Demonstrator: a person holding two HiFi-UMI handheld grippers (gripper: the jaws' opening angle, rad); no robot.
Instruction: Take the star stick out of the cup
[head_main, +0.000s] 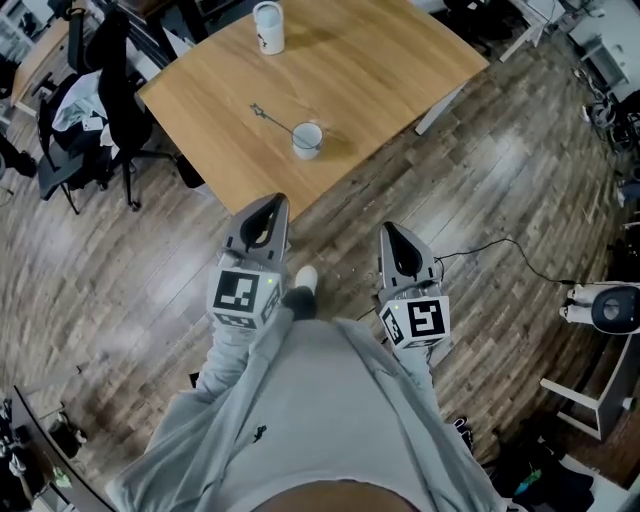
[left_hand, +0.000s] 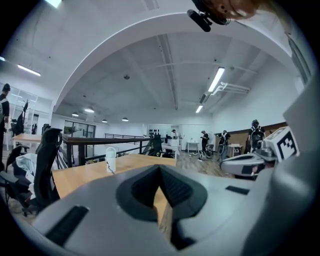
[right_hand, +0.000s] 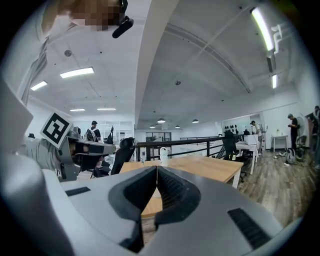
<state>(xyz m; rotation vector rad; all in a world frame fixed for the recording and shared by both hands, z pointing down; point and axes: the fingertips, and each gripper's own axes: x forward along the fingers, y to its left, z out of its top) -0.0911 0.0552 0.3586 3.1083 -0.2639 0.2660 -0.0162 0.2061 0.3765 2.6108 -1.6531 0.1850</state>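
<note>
1. Wood-plank floor (head_main: 130, 290) fills most of the head view. A black cable runs across it at the right.
2. Square wooden table (head_main: 380, 60) stands ahead of the person, with 1 corner pointing toward them.
3. Person in gray clothes (head_main: 300, 400) stands at that corner, holding 1 gripper in each hand at about the same height.
4. Black office chair (head_main: 95, 120) with clothing draped on it stands just off the table's left edge.
5. Left gripper (head_main: 274, 208): jaws pressed together with nothing between them. The left gripper view shows the pads meeting in a V (left_hand: 160, 169). In the head view its tip overlaps the table's near corner.
6. Right gripper (head_main: 390, 232): jaws also pressed together and empty, and the right gripper view shows the same closed V (right_hand: 157, 170). It hangs over the floor, beside the table edge.
7. Tall white cup (head_main: 268, 27) stands upright near the table's far side, well apart from both grippers.
8. Cup (head_main: 308, 140), small and white, stands upright on the near half of the table, ahead of the left gripper.
9. Star stick (head_main: 275, 120) is in that cup, leaning out over the rim toward the far left. Its tip is too small to make out. Neither gripper touches it.
</note>
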